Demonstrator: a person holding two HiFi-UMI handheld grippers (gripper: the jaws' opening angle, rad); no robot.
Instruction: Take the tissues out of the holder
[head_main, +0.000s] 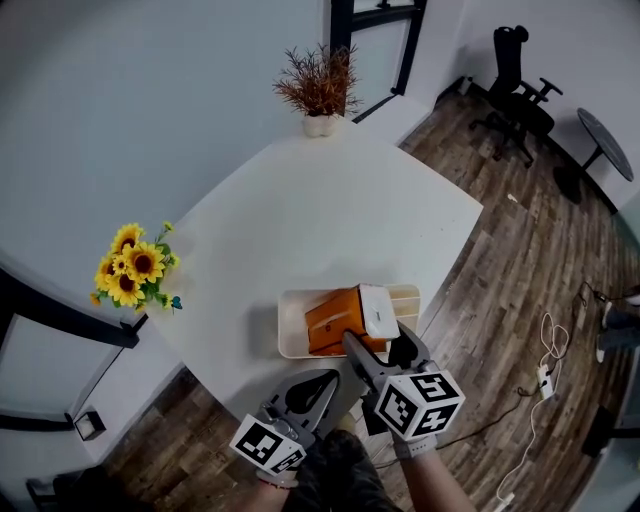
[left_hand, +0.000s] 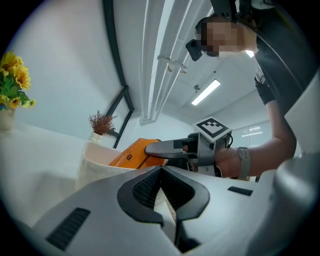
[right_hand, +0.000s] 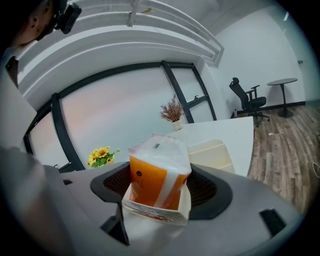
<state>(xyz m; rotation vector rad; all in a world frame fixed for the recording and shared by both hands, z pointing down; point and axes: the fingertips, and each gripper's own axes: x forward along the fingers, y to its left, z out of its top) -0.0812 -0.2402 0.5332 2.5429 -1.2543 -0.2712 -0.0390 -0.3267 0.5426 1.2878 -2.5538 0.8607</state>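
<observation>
Right gripper view | right gripper (right_hand: 159, 192) grips tissue pack (right_hand: 150, 175) | likely light, soft: I hold mid-sides | left gripper (left_hand: 162, 172) closed, empty

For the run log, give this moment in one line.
right gripper shut on tissue pack | left gripper shut, empty | tissue pack over holder

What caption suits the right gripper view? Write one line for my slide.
Right gripper clamped on an orange tissue pack, cream holder and white table behind, sunflowers at left.
</observation>
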